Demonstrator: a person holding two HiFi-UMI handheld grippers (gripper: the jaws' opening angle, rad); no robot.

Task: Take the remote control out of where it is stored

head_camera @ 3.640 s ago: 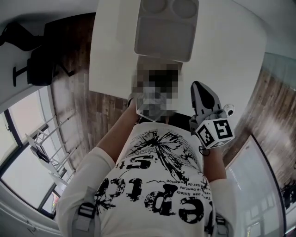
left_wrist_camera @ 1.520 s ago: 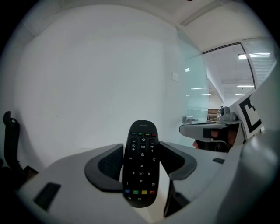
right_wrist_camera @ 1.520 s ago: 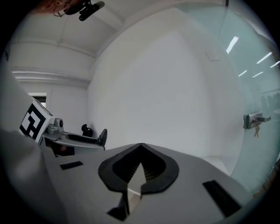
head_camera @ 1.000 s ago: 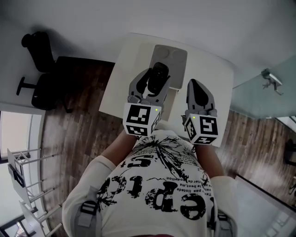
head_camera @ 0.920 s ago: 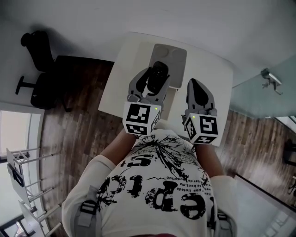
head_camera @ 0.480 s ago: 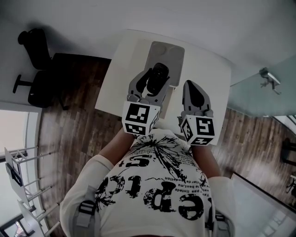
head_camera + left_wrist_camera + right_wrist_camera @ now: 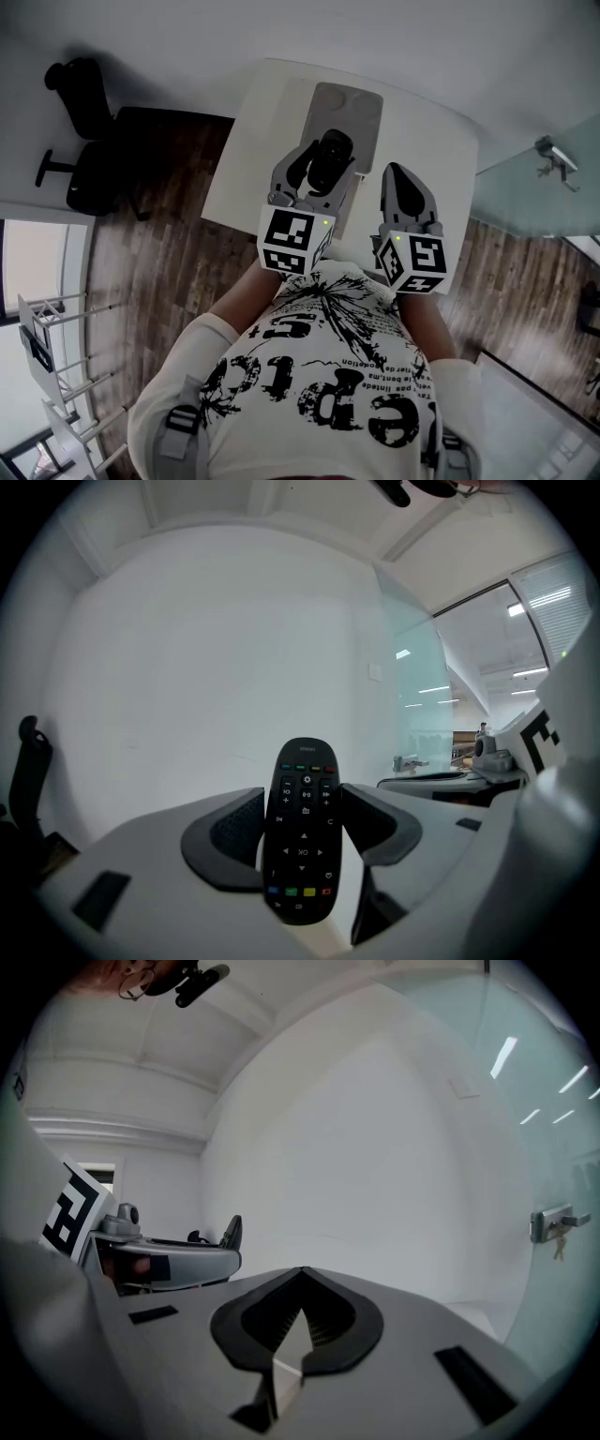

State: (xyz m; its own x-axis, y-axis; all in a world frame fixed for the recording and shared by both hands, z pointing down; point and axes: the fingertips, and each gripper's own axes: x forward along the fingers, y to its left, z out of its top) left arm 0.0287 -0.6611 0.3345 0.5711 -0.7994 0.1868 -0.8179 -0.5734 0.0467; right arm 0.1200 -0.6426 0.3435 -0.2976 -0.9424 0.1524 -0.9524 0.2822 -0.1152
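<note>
With the remote (image 7: 302, 855) pinched between the wide-set jaws of the left tool (image 7: 317, 171), seemingly clear above the tray (image 7: 349, 98) on the bench (image 7: 427, 141), squeeze evenly and carry it level; the right tool (image 7: 298, 1314) is closed, empty.

Office premises: black swivel chair (image 7: 75, 94), white bench (image 7: 258, 131), glass partition (image 7: 525, 202), wood-plank floor (image 7: 159, 272), plain white walls.

One remote control (image 7: 325, 171), two tools (image 7: 328, 153) (image 7: 398, 174), one tray (image 7: 349, 101), one table (image 7: 427, 141), one chair (image 7: 82, 131).
</note>
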